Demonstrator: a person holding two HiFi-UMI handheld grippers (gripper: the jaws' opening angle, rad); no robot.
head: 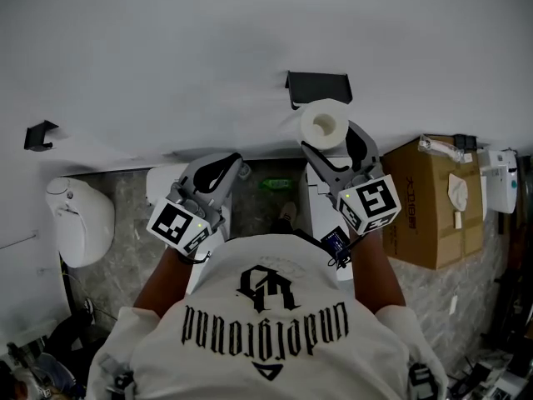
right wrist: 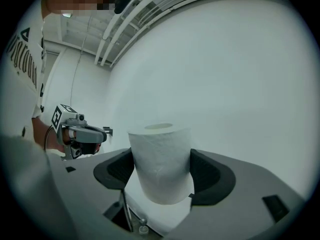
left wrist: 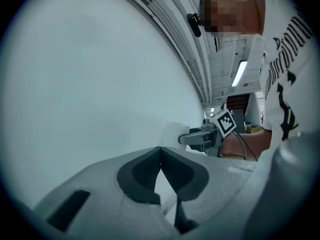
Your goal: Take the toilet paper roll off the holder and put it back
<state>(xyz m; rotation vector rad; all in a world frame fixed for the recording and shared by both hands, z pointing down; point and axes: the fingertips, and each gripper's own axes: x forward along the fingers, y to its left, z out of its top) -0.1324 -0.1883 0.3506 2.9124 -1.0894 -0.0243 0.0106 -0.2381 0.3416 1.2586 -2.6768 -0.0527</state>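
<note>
A white toilet paper roll [head: 324, 125] [right wrist: 161, 161] sits clamped between the jaws of my right gripper [head: 333, 140] [right wrist: 162, 171], just below the black wall holder [head: 317, 87]. The roll is off the holder and stands upright between the pads in the right gripper view. My left gripper [head: 218, 173] [left wrist: 160, 171] hangs lower and to the left, its jaws shut together with nothing in them. From the left gripper view the roll [left wrist: 176, 133] and the right gripper [left wrist: 200, 136] appear ahead against the white wall.
A white wall fills the upper half. A urinal [head: 79, 219] hangs at the left, a second black bracket [head: 39, 134] above it. A cardboard box [head: 433, 202] stands at the right beside a white wall unit [head: 500, 180]. A green item [head: 273, 184] lies on the marbled floor.
</note>
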